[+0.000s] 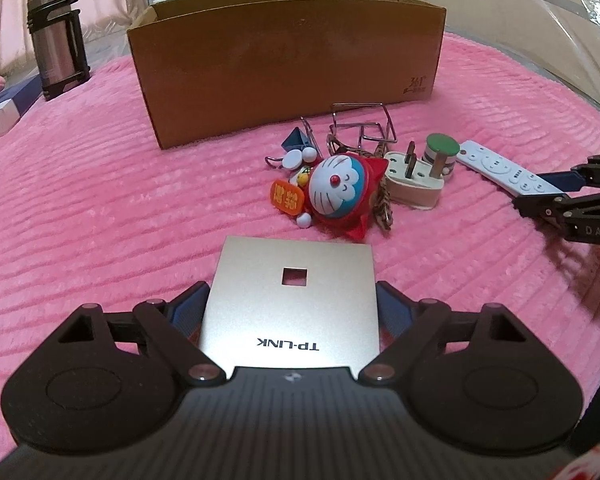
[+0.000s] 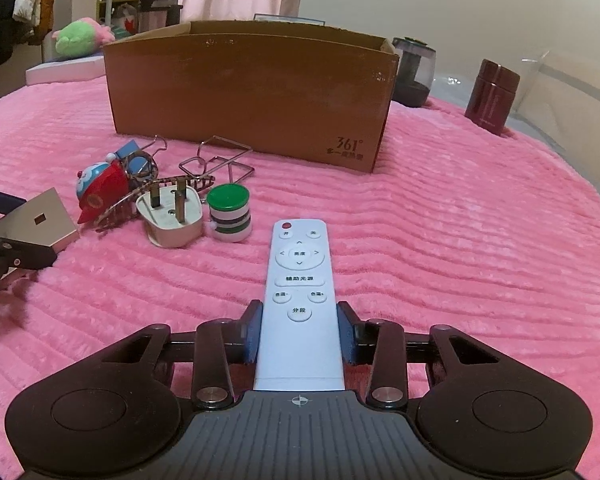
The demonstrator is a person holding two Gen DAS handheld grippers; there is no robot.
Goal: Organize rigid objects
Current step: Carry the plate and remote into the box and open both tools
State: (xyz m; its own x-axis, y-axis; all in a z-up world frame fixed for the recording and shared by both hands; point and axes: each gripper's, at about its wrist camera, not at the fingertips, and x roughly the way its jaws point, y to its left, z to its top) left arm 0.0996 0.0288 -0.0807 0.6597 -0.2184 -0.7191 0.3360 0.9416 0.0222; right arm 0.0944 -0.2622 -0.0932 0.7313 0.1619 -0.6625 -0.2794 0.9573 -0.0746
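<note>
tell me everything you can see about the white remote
The remote is a slim white plastic bar with a red button at its far end, a round arrow pad and several oval buttons with Chinese labels. It lies flat, face up, on the pink blanket, beside the green-topped spool. The right claw is shut on its near end.

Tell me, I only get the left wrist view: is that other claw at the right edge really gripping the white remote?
Observer: Yes. The right gripper has a pad pressed on each side of the remote, near its lower end.
Operator: What's the brown thing peeking over the box?
Observer: A dark red flask, standing on the pink blanket to the right of the cardboard box.
Operator: Anything else back there?
Observer: A glass jar with a dark lid stands behind the box's right corner.
</note>
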